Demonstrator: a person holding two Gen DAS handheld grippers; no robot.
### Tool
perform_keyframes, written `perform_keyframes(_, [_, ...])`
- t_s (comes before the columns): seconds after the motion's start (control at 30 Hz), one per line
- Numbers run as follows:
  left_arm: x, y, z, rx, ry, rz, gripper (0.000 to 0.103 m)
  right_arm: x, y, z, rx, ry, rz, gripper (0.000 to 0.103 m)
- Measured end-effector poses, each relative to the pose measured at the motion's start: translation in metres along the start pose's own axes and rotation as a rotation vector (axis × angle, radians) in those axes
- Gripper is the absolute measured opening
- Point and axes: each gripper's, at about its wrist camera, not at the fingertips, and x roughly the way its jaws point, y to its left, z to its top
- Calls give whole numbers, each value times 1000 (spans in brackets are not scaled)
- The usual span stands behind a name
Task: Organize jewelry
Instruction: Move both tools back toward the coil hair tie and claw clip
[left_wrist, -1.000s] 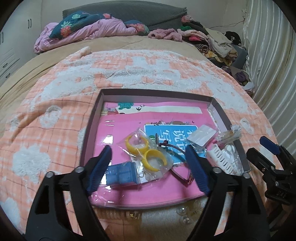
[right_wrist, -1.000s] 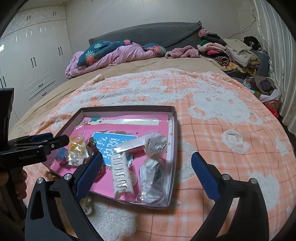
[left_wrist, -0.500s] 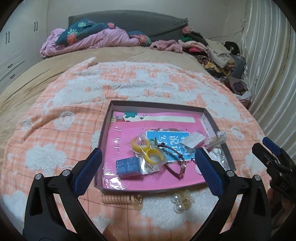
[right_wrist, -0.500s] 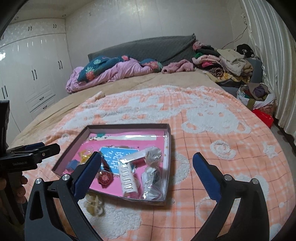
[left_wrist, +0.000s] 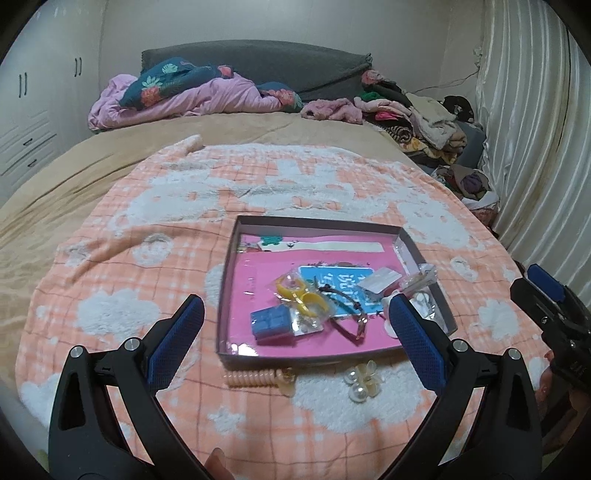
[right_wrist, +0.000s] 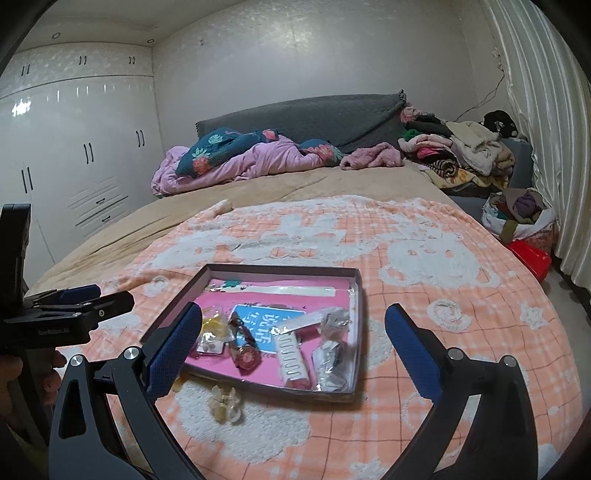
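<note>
A shallow box (left_wrist: 227, 295) with a pink lining lies on the orange blanket (left_wrist: 129, 277). In it are bagged yellow rings (left_wrist: 306, 295), a small blue box (left_wrist: 271, 321), a dark bracelet (left_wrist: 347, 317) and a white comb-like clip (right_wrist: 291, 356). On the blanket in front of the box lie a peach coil hair tie (left_wrist: 251, 378) and a pearl clip (left_wrist: 362, 384). My left gripper (left_wrist: 294, 301) hangs open above the box's near side, holding nothing. My right gripper (right_wrist: 293, 309) is open too, also back from the box (right_wrist: 280, 267) and bare.
Crumpled bedding (left_wrist: 192, 96) lies at the head of the bed, with a heap of clothes (left_wrist: 417, 118) at the far right. A curtain (left_wrist: 535, 147) runs along the right side. White wardrobes (right_wrist: 74, 166) stand on the left. A red item (right_wrist: 530, 258) sits on the floor.
Both grippers have drawn back and up from the box, so it looks smaller. The left jaws have spread wider. The coil hair tie and pearl clip have come into view.
</note>
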Motion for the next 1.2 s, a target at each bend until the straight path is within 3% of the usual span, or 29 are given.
perform_keyframes(0.6, [3,34,-35,-13,63,66,94,17,34,-25,-54,92,57,99])
perform_keyframes(1.2, [42,61,-65,-54,178,90,94,86,50,-85,-88,318,115,98])
